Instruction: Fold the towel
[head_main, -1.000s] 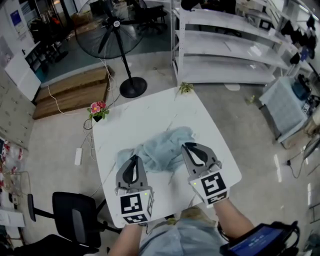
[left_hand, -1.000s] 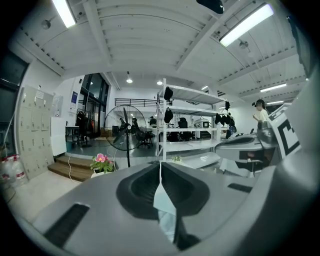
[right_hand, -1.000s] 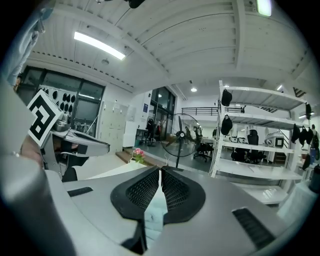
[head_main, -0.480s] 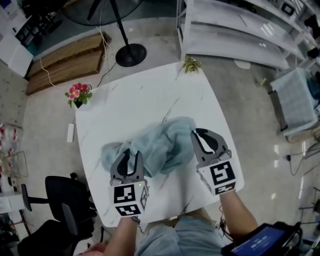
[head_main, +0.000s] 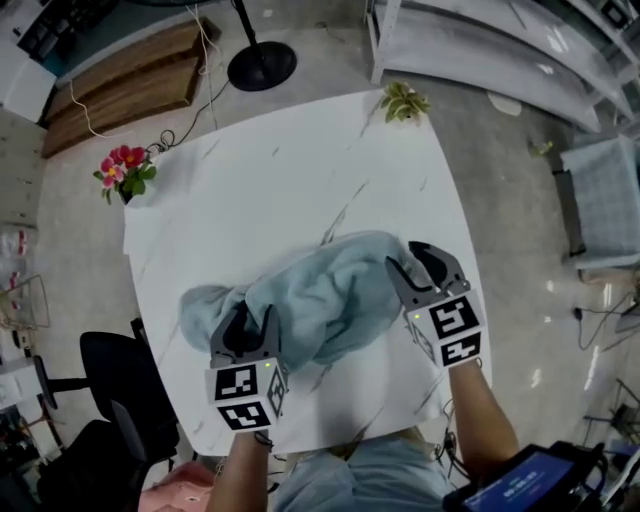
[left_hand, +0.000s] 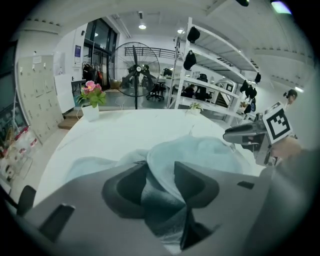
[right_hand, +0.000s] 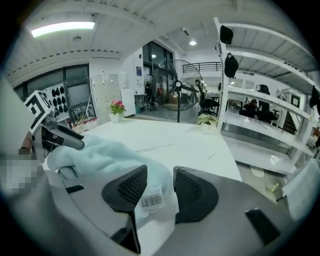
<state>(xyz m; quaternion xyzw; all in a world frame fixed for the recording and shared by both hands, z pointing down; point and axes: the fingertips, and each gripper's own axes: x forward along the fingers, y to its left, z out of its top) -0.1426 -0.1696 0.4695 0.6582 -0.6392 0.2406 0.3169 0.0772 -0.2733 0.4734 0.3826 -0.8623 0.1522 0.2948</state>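
From my end the towel (head_main: 320, 295) reads as pale blue terry cloth — soft, matt, with a fuzzy nap. Its label (right_hand: 151, 200) is smooth, white and printed; cloth or paper, I can't tell. The table (head_main: 280, 170) has a white marble-look top, smooth, faintly shiny, with thin grey veins. Far left, the boards (head_main: 120, 75) are plain brown wood — the floor (head_main: 520, 220) is pale and glossy.

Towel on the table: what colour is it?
Pale blue-green towel; clearest in the head view.
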